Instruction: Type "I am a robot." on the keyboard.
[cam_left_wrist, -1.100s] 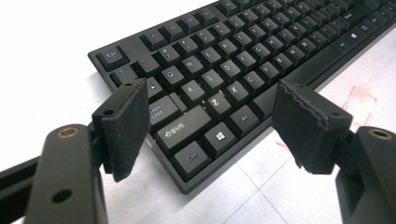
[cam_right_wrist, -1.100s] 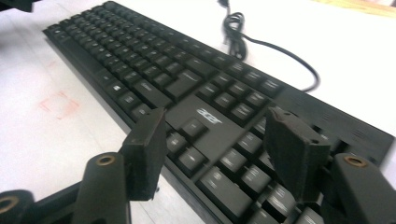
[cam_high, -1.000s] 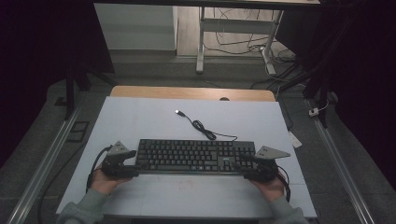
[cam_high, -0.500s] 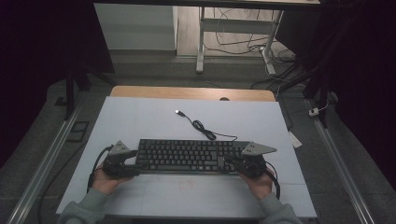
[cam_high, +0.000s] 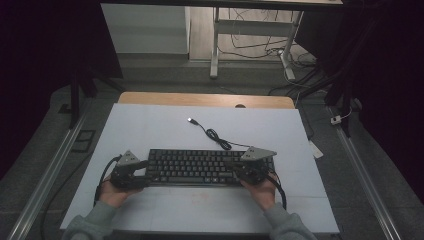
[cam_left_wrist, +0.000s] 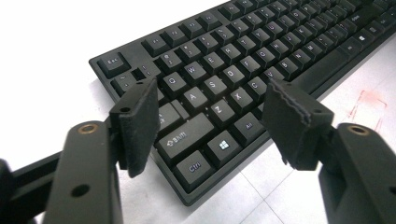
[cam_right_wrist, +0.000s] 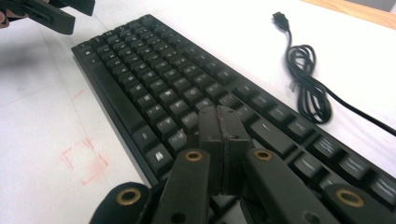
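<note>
keyboard (cam_high: 192, 167) lies flat mid-table (cam_high: 150, 125); the right gripper (cam_right_wrist: 220, 140), jaws pressed together and empty, looks set to press keys, so lower it straight onto one cap while the left gripper (cam_left_wrist: 210, 116), jaws spread, straddles the corner.

High view is dim from my end; both side edges of the frame fall to near black, and the brightest patch is the floor at top centre. The tabletop (cam_high: 150, 130) reads a flat pale blue with soft shadows. Left gripper view: tabletop blown out to pure white in the upper left, keyboard (cam_left_wrist: 243, 70) legends sharp mid-frame, left claw (cam_left_wrist: 219, 123) pads near the lens soft. Right gripper view: white surface glares, far keys at upper left blur, right claw (cam_right_wrist: 221, 149) dark with little detail, cable (cam_right_wrist: 306, 79) slightly soft.
</note>
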